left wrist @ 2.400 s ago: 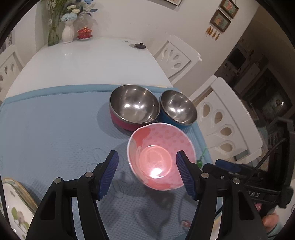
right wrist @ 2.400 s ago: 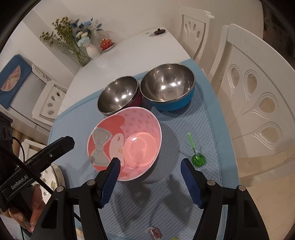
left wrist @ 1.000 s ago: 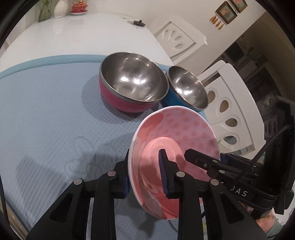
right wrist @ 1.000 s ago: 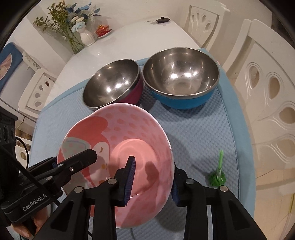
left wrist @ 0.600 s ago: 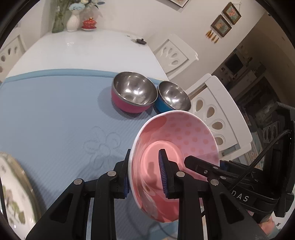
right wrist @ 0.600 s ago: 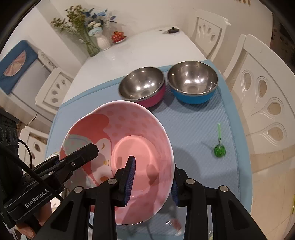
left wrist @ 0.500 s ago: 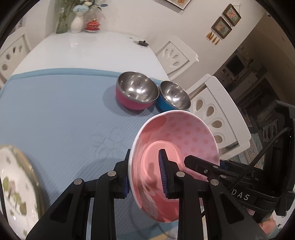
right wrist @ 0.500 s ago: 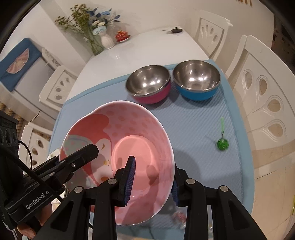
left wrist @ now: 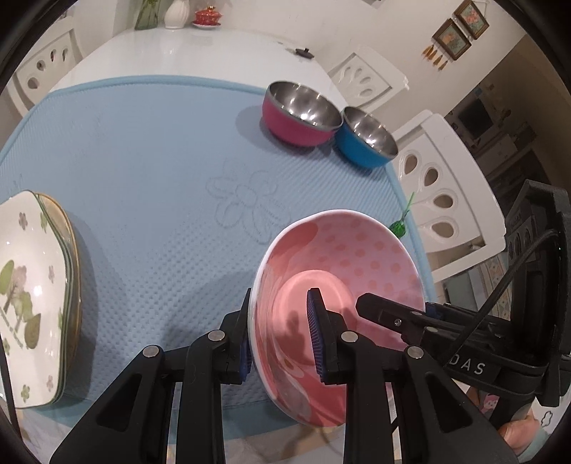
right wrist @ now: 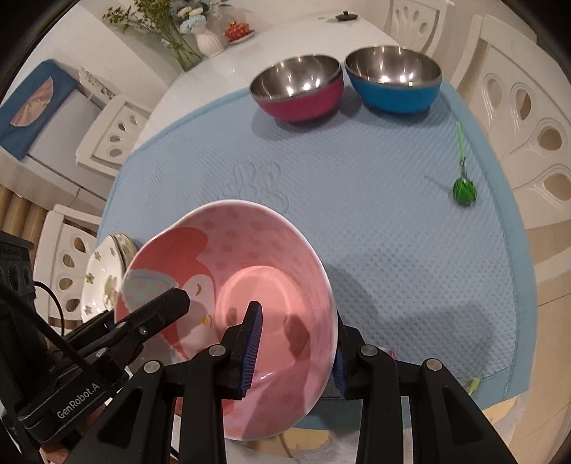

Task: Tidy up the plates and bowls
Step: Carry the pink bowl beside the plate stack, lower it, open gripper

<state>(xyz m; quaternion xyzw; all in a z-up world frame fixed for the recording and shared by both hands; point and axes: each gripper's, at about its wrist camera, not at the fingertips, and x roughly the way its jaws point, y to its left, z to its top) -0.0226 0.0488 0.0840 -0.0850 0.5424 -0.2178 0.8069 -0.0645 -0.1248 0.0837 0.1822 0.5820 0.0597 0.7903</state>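
A pink cartoon bowl [left wrist: 357, 264] is held in the air over the near edge of the blue mat [left wrist: 142, 150]. My left gripper [left wrist: 280, 337] is shut on its left rim. My right gripper [right wrist: 294, 342] is shut on its right rim; the bowl also shows in the right wrist view [right wrist: 228, 271]. A red steel bowl [left wrist: 299, 109] and a blue steel bowl [left wrist: 365, 137] stand side by side at the mat's far right. A stack of floral plates [left wrist: 32, 285] lies at the mat's near left.
A green lollipop [right wrist: 464, 189] lies near the mat's right edge. White chairs [left wrist: 439, 200] stand along the right side. A vase with flowers [right wrist: 207, 39] and a small red dish [right wrist: 237, 30] stand at the far end of the white table.
Both grippers, shut on the pink bowl, have pulled it back toward the near edge and swung left. The steel bowls now look farther away and the plate stack has come further into view.
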